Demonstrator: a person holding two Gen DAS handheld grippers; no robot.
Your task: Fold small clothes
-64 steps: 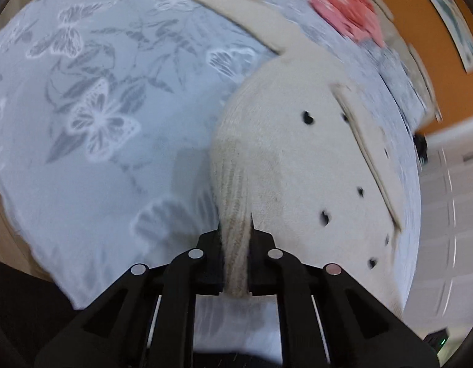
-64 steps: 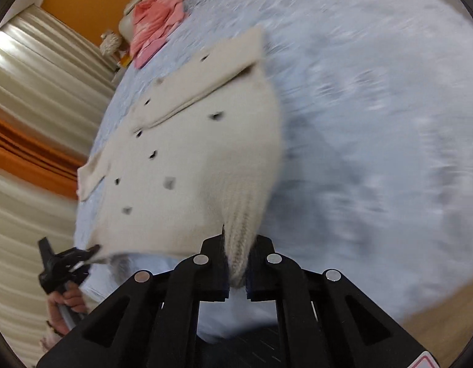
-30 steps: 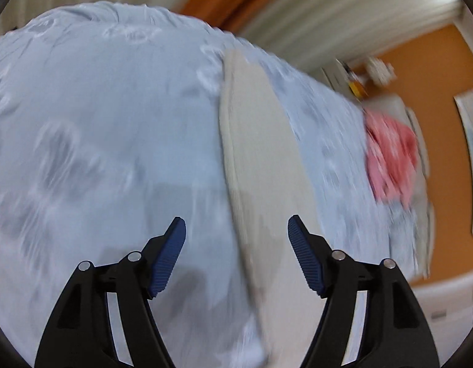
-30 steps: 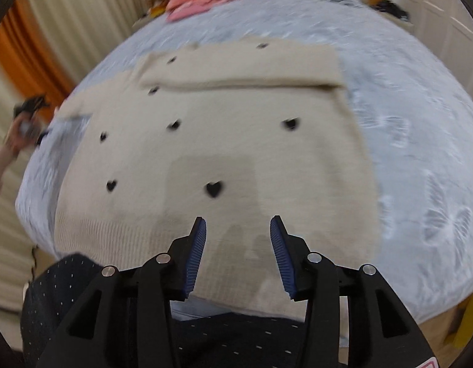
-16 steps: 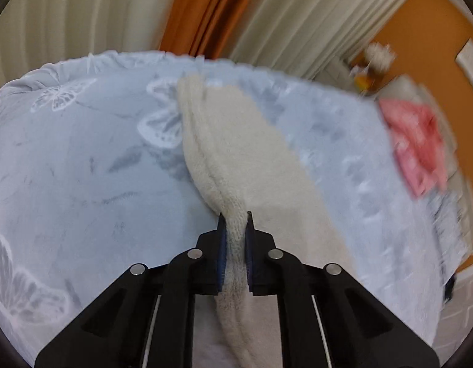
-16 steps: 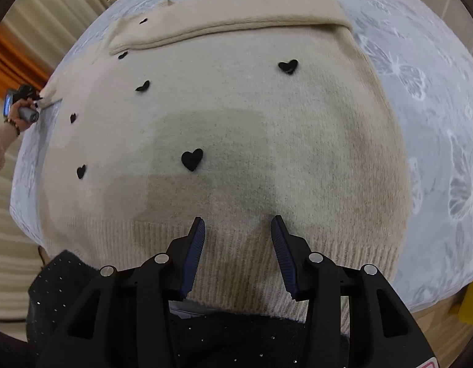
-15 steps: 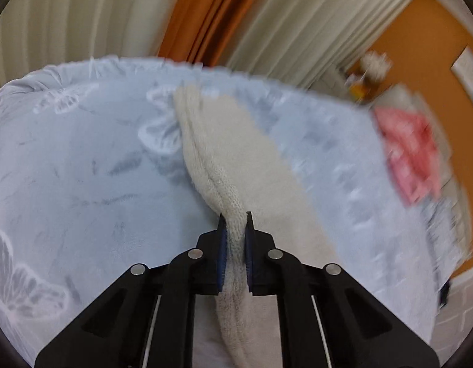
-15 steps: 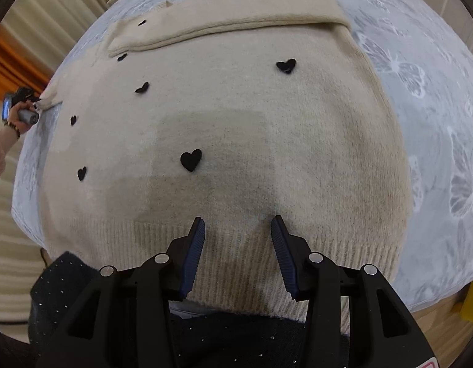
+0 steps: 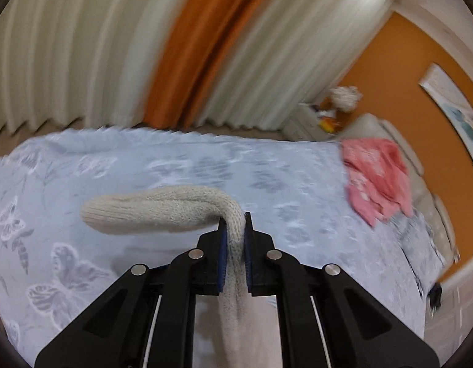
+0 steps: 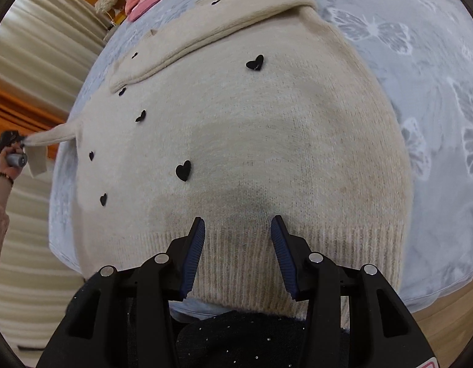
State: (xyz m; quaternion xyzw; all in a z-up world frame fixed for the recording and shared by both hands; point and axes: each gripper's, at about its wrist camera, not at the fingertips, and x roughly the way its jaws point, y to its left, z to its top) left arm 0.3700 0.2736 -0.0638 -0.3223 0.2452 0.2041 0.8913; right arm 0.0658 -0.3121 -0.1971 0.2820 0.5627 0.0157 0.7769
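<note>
The left claw [image 9: 234, 230] is clamped on the ribbed sleeve [image 9: 162, 210] of the cream knitted sweater with small black hearts [image 10: 251, 141], lifting it mid-frame over the pale blue butterfly-print bed cover [image 9: 67, 245]. In the right wrist view the sweater lies flat, filling the centre, with the right claw [image 10: 236, 236] spread open above its ribbed hem. A pink garment [image 9: 374, 181] lies at right.

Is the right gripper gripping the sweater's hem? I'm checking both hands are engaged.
No: the right gripper hovers open over the sweater's ribbed hem, nothing between its jaws.
</note>
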